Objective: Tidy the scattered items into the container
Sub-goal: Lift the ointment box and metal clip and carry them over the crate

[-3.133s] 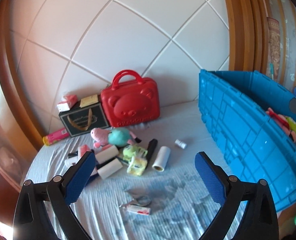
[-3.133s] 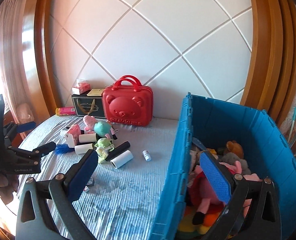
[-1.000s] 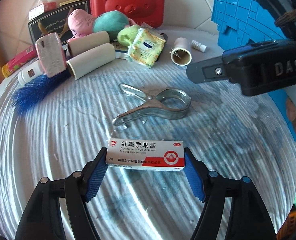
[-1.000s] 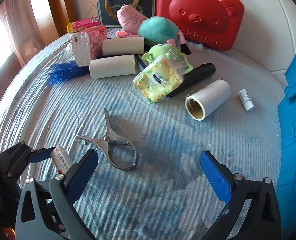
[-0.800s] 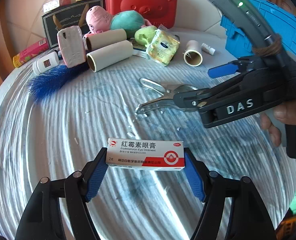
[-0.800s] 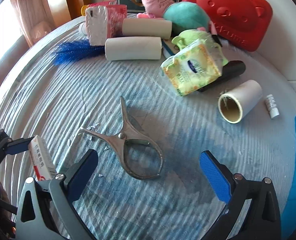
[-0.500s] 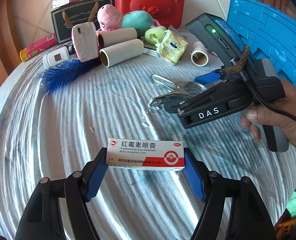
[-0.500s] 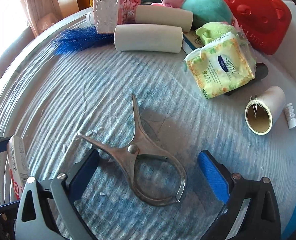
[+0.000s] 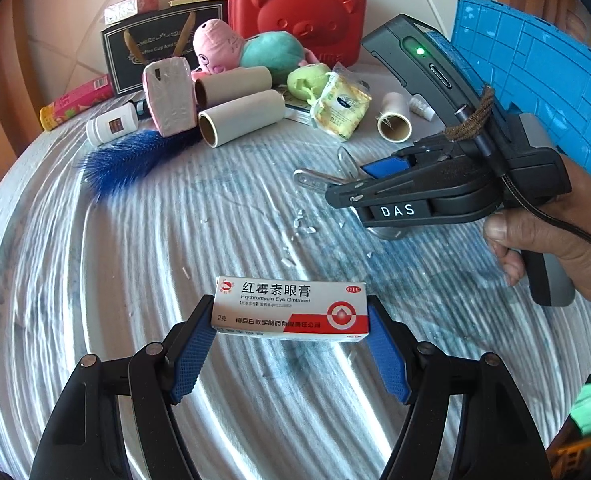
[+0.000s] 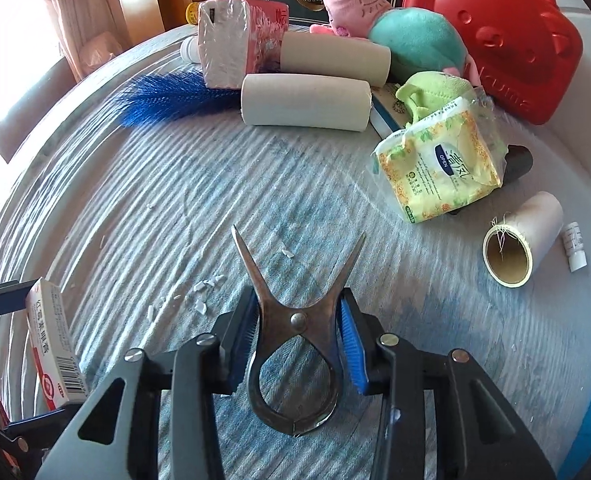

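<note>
My left gripper [image 9: 289, 340] is shut on a white and red eye ointment box [image 9: 291, 308] and holds it above the striped bed cover; the box also shows in the right wrist view [image 10: 53, 340]. My right gripper [image 10: 297, 340] is shut on a metal spring clamp [image 10: 295, 344], its blue pads pressing the clamp's sides. In the left wrist view the right gripper [image 9: 379, 176] sits low over the clamp [image 9: 323, 178], beside the blue container [image 9: 535, 80] at the right.
A pile lies at the back: cardboard rolls [image 10: 307, 100], a wipes packet [image 10: 439, 164], a blue brush [image 10: 171, 96], a tissue pack [image 10: 231, 36], plush toys [image 10: 411, 44], a red case [image 10: 503, 36], a black gift bag [image 9: 155, 48], a white bottle [image 9: 111, 124], a small vial [image 10: 575, 246].
My right gripper has come down over the metal clamp and shut on it. My left gripper has kept its hold on the ointment box and drawn back a little.
</note>
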Available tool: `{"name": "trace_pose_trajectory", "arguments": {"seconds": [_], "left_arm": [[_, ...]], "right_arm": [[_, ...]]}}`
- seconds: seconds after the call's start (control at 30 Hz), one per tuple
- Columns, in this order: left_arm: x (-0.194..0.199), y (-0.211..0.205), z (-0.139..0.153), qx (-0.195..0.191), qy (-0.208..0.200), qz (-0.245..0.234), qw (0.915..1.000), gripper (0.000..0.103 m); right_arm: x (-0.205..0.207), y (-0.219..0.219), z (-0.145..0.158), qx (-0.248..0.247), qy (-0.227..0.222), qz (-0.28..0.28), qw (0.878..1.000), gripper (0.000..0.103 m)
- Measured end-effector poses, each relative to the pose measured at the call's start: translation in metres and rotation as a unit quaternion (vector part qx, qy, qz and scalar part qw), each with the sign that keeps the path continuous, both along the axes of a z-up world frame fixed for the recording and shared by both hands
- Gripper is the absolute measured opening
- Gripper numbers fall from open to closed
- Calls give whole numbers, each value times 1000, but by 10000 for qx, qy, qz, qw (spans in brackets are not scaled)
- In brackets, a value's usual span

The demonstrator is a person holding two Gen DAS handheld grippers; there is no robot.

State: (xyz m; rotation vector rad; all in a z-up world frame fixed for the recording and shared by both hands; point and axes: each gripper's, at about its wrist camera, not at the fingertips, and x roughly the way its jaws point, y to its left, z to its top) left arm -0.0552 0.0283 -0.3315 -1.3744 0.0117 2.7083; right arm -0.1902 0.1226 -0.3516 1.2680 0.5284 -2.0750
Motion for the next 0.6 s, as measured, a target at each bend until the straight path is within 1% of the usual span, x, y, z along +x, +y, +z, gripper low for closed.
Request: {"name": "trace_pose_trajectory", "arguments": {"seconds": [0.23, 0.47, 0.6], "left_arm": [[1, 2, 12, -45, 105, -5, 9999, 72], [8, 4, 30, -104, 267, -6, 9996, 72], [14, 7, 45, -152, 443, -35, 9989, 72]], "right_arm": [[8, 3, 12, 11, -34, -135, 9999, 38], [17, 6, 37, -54, 73, -144, 9999, 38], [25, 9, 54, -100, 167, -187, 9996, 38]]}}
